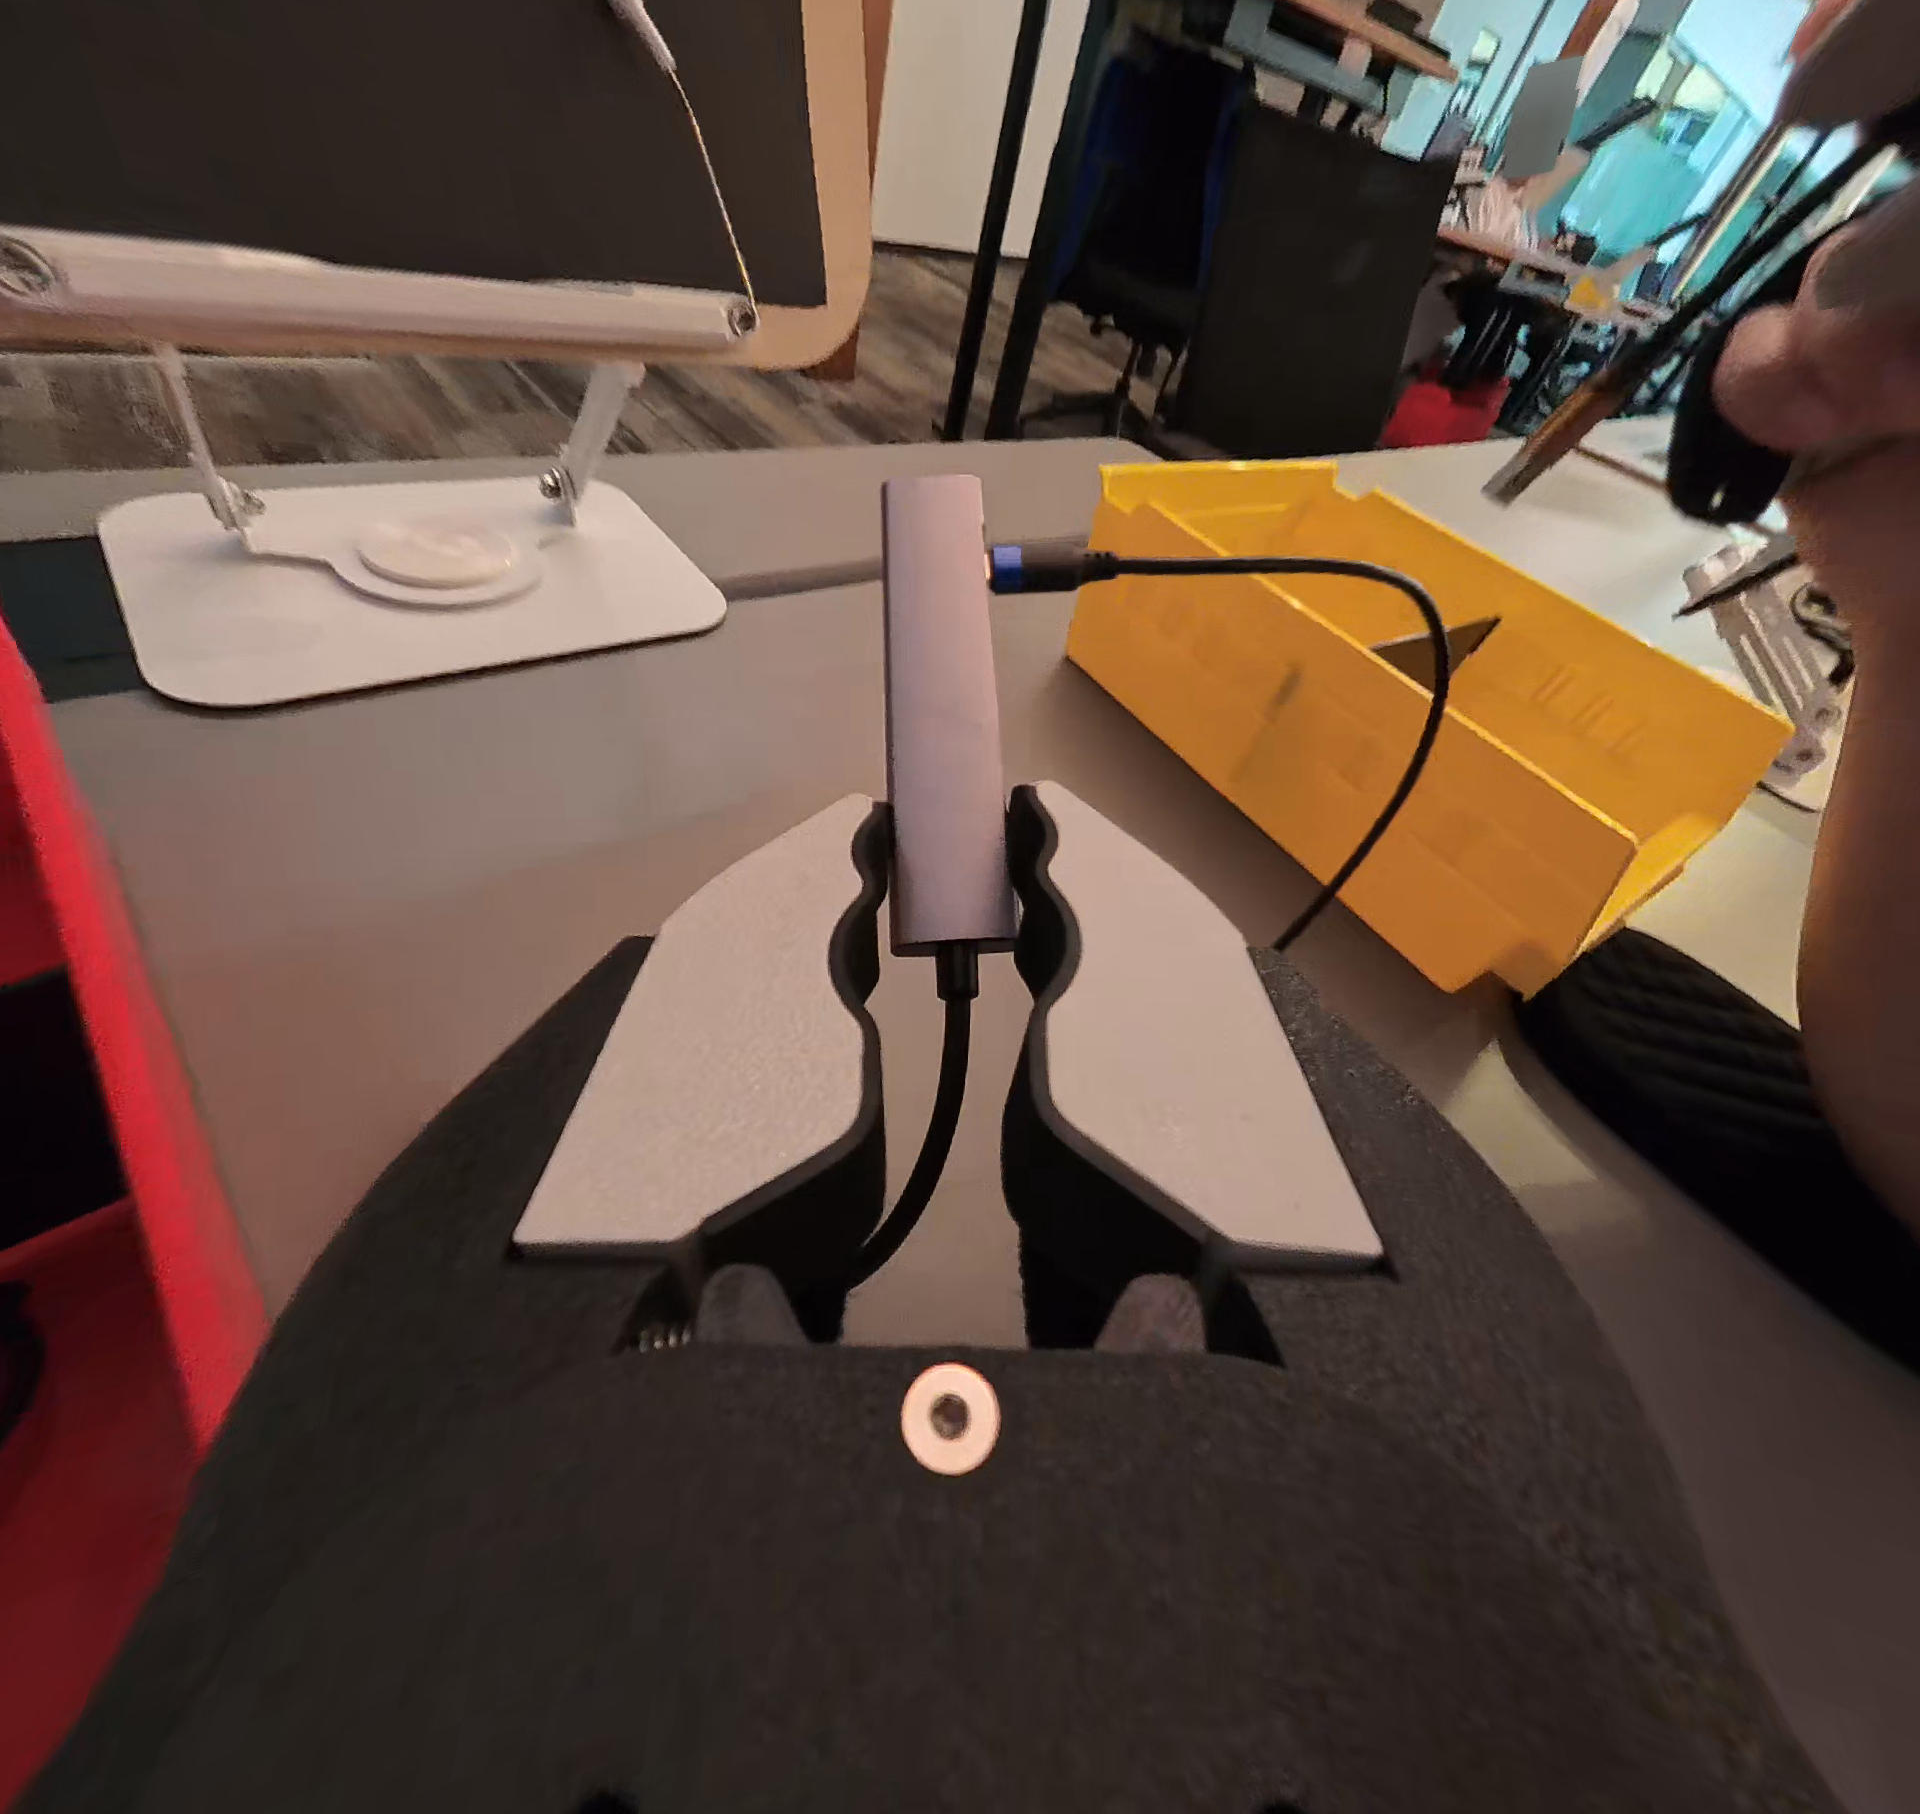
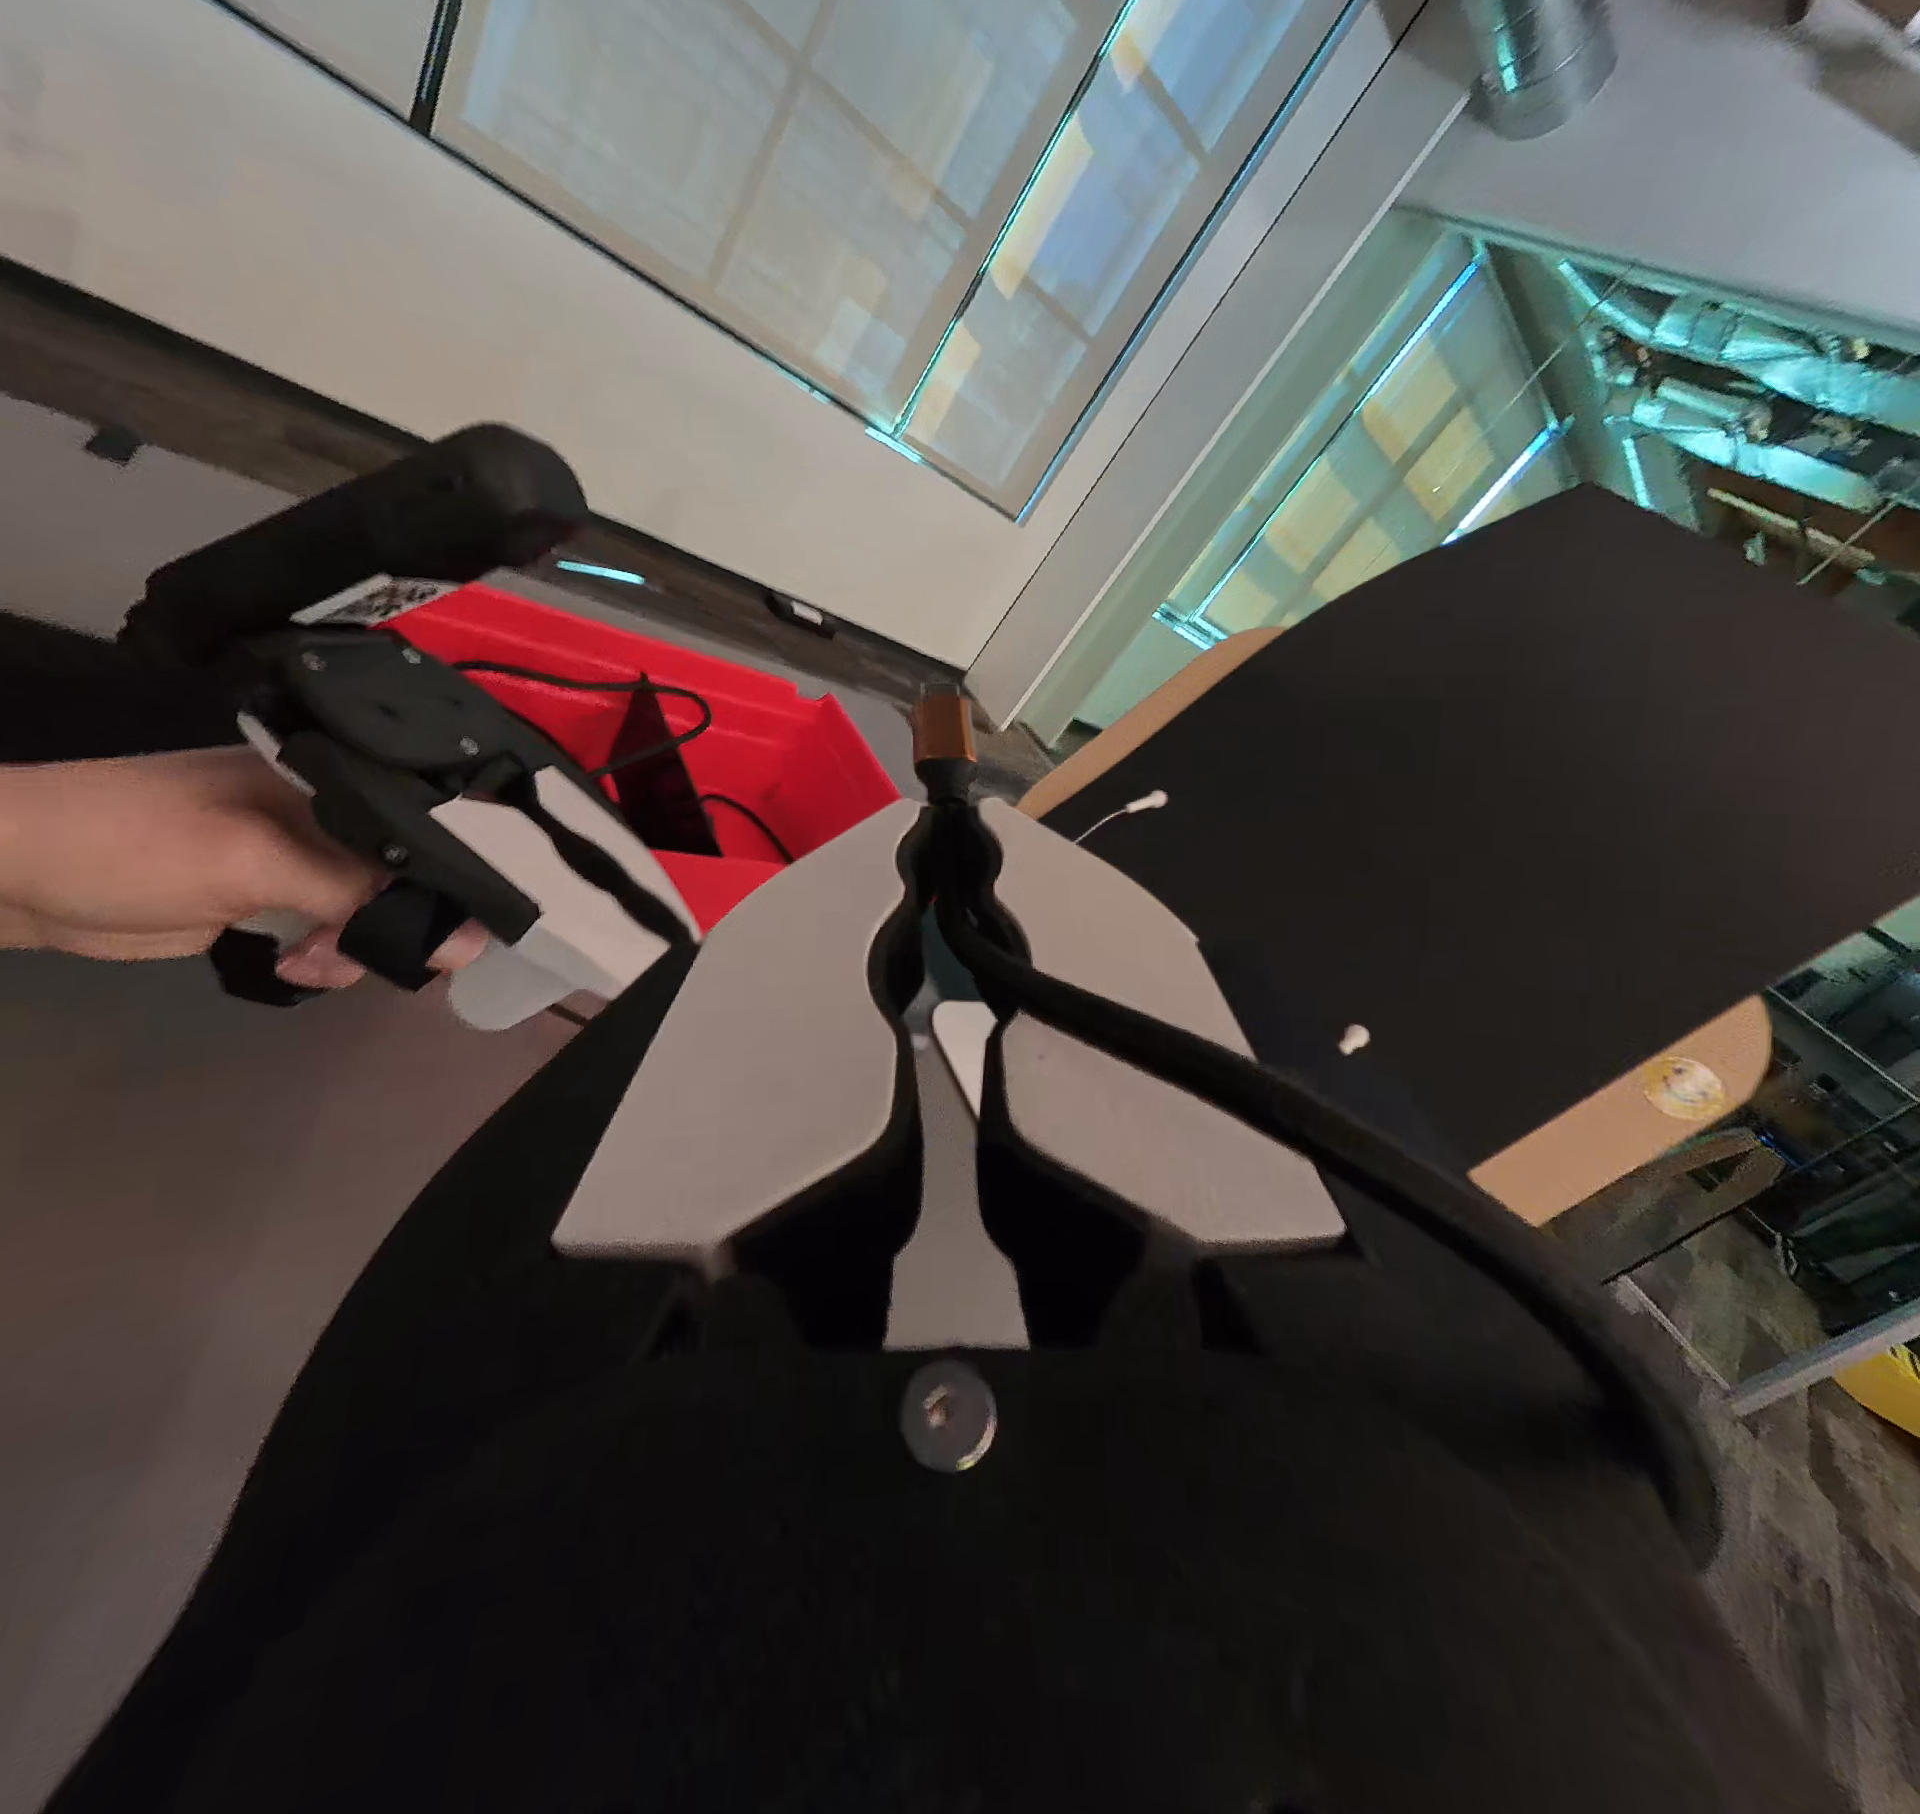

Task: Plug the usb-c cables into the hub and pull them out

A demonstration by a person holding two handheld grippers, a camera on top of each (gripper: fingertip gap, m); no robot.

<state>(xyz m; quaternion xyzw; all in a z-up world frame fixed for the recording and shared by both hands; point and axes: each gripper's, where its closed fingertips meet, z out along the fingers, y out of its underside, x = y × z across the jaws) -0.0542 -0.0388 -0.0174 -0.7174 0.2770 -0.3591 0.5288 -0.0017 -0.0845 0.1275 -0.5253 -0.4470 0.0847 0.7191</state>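
Two claws are working here, each clenched on its own thing. Seen from the left wrist, the left claw is gripping the near end of the hub, a slim grey bar that is pointing straight away from the camera above the grey worktop. Its own black lead is running back from the near end between the two fingers. One blue-collared plug is sitting in the hub's right side near the far end, and its black cable is arching out and down in front of the yellow bin that is lying on the worktop to the right. A white laptop stand is resting on the worktop at the left, and a red bin is showing at the left edge.

Seen from the right wrist, the right claw is pinching a black usb-c cable just behind its orange-collared plug, which is sticking out past the fingertips into the air, well apart from any port. The cable is trailing back over the right finger. A person's hand is holding the left claw's handle at the left of this view, in front of the red bin.
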